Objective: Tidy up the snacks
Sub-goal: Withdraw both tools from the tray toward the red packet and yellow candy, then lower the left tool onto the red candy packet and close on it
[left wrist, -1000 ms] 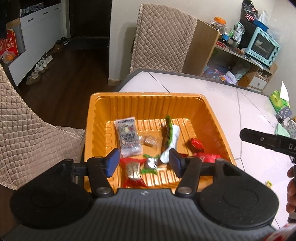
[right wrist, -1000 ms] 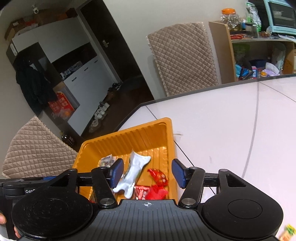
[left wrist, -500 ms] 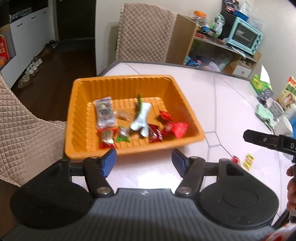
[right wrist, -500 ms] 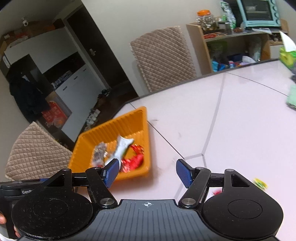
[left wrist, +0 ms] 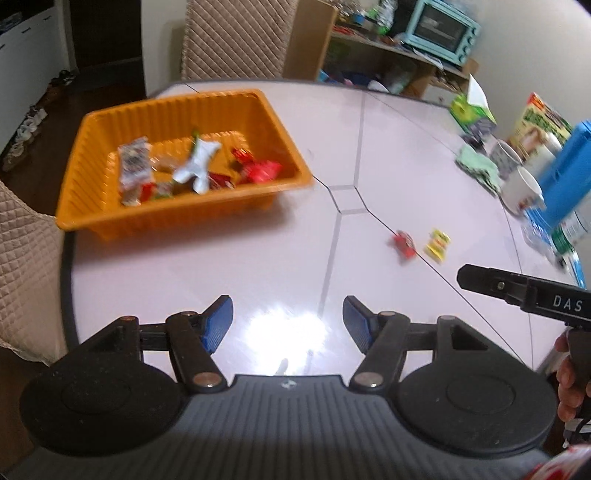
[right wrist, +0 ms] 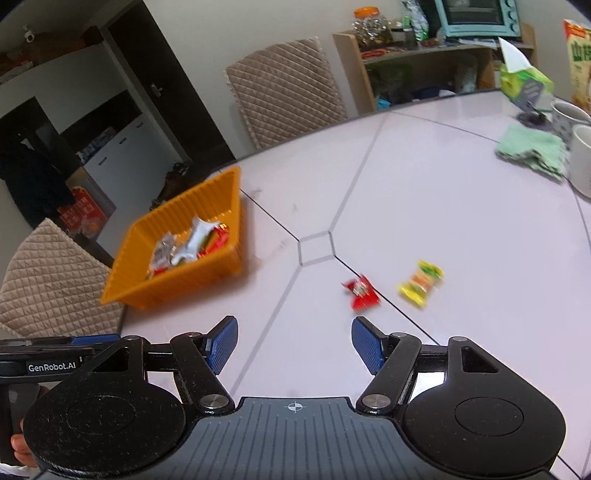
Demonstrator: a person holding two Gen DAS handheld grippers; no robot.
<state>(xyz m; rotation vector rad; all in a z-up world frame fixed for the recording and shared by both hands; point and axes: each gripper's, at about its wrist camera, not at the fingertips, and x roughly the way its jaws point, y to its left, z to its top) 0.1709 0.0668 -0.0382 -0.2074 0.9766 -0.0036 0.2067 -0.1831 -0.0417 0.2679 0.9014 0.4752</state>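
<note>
An orange tray (left wrist: 177, 218) (right wrist: 129, 273) holds several wrapped snacks at the table's far left corner. A red snack packet (left wrist: 402, 243) (right wrist: 360, 291) and a yellow snack packet (left wrist: 437, 242) (right wrist: 421, 282) lie loose on the white table to the right of the tray. My left gripper (left wrist: 288, 321) is open and empty above bare table, well back from the tray. My right gripper (right wrist: 293, 343) is open and empty, with the red packet just beyond its right fingertip.
Mugs (left wrist: 522, 190), a green cloth (right wrist: 532, 151), a blue box (left wrist: 567, 173) and a tissue box (right wrist: 524, 85) stand at the table's right side. Quilted chairs (right wrist: 284, 96) stand at the far and left edges. A shelf with a small oven (left wrist: 439, 27) is behind.
Both grippers have pulled back from over the tray and swung right. The tray now sits farther away, and the two loose packets have come into view.
</note>
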